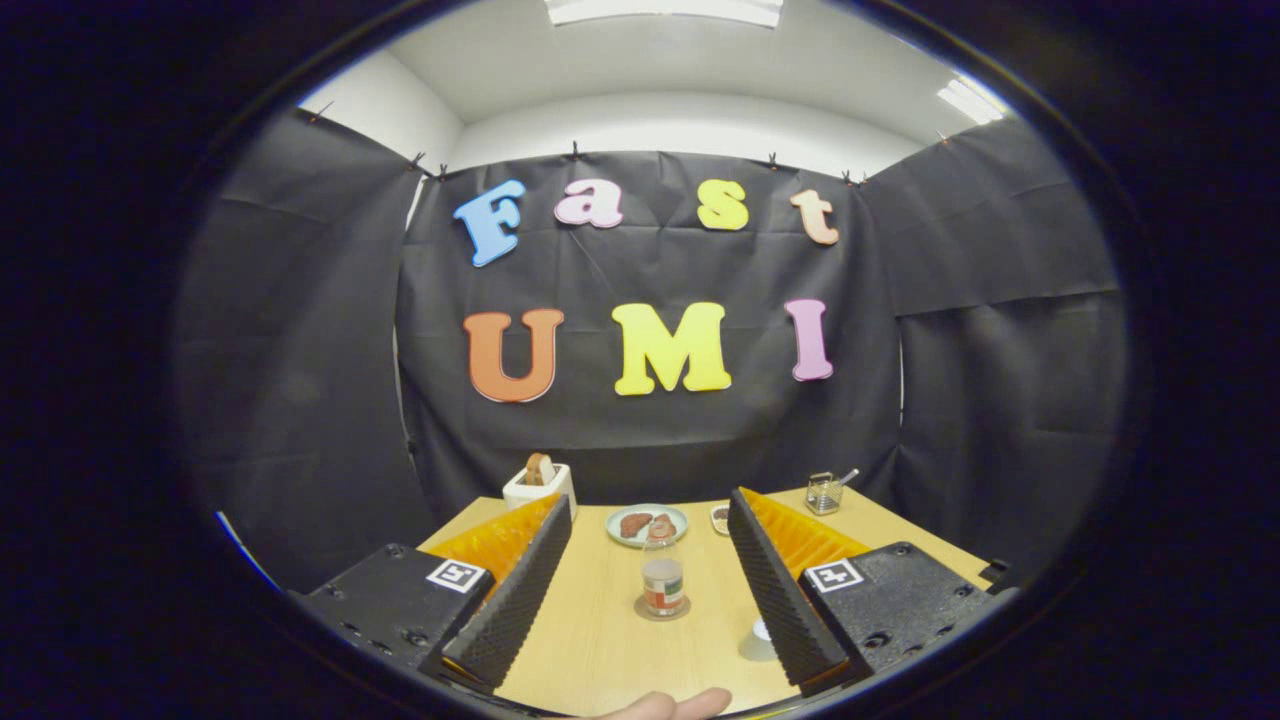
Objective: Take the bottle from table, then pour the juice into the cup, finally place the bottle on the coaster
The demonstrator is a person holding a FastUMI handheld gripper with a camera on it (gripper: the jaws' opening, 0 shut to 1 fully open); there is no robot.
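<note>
Bottle [663, 574] stands on coaster [662, 610] on tabletop [600, 640], between released jaws [640, 615] holding nothing; cup [760, 640] sits beside the right finger.

The table [600, 620] looks like pale, smooth matt wood. At 12 o'clock between the spread fingers [520, 590] of ribbed black foam, the bottle [662, 575] is clear and glossy.

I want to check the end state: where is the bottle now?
In the gripper view, the bottle stands upright on the coaster, ahead between the open fingers, before the plate.
</note>
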